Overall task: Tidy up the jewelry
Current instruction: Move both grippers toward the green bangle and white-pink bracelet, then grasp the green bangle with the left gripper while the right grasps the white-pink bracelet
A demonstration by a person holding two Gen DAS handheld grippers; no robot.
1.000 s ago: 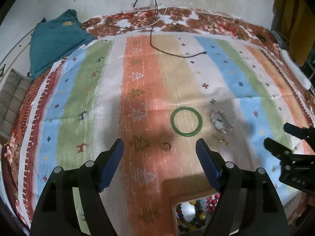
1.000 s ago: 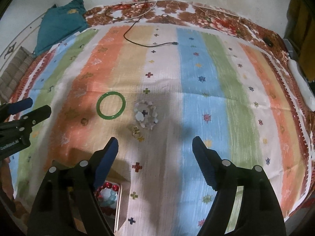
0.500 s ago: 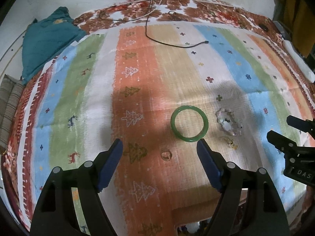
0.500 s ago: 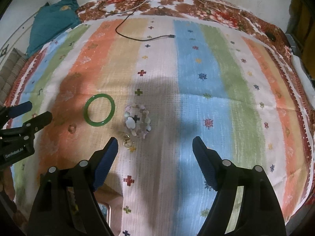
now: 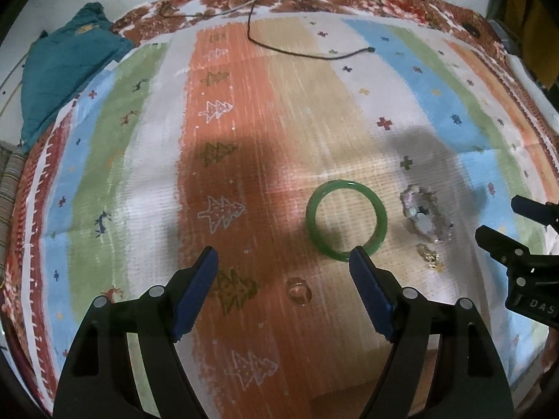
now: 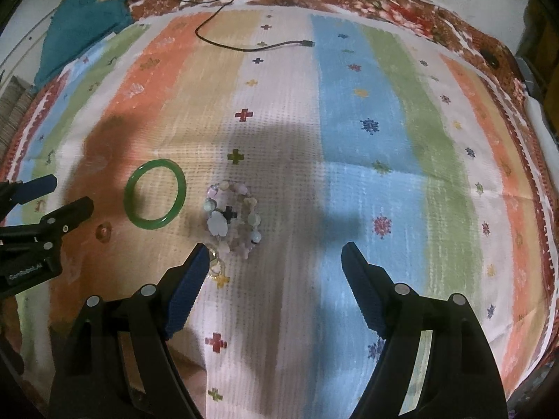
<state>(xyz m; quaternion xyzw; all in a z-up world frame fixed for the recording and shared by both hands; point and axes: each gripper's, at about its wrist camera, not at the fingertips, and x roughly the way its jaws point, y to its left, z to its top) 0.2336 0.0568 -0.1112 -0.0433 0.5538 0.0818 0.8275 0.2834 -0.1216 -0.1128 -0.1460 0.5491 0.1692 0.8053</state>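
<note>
A green bangle (image 5: pixel 346 220) lies flat on the striped cloth (image 5: pixel 244 111), just beyond my left gripper's right fingertip. A small clear ring (image 5: pixel 298 291) sits between and below the open jaws of my left gripper (image 5: pixel 284 262). To the bangle's right lie a pale beaded bracelet (image 5: pixel 427 218) and a small gold piece (image 5: pixel 429 255). In the right wrist view the bangle (image 6: pixel 154 193), the beaded bracelet (image 6: pixel 233 219), the ring (image 6: pixel 104 231) and the gold piece (image 6: pixel 216 262) lie left of centre. My right gripper (image 6: pixel 274 255) stands open above bare cloth, its left fingertip by the gold piece.
A black cable (image 5: pixel 307 50) trails across the far cloth. A teal garment (image 5: pixel 66 70) is bunched at the far left. The cloth's floral border (image 6: pixel 384 3) runs along the back, with a wall behind. A tan box edge (image 6: pixel 139 366) shows under the right gripper.
Both grippers have sunk toward the cloth and moved forward, so the jewelry looks larger and nearer. The open box of beads at the bottom has slid almost out of both views.
</note>
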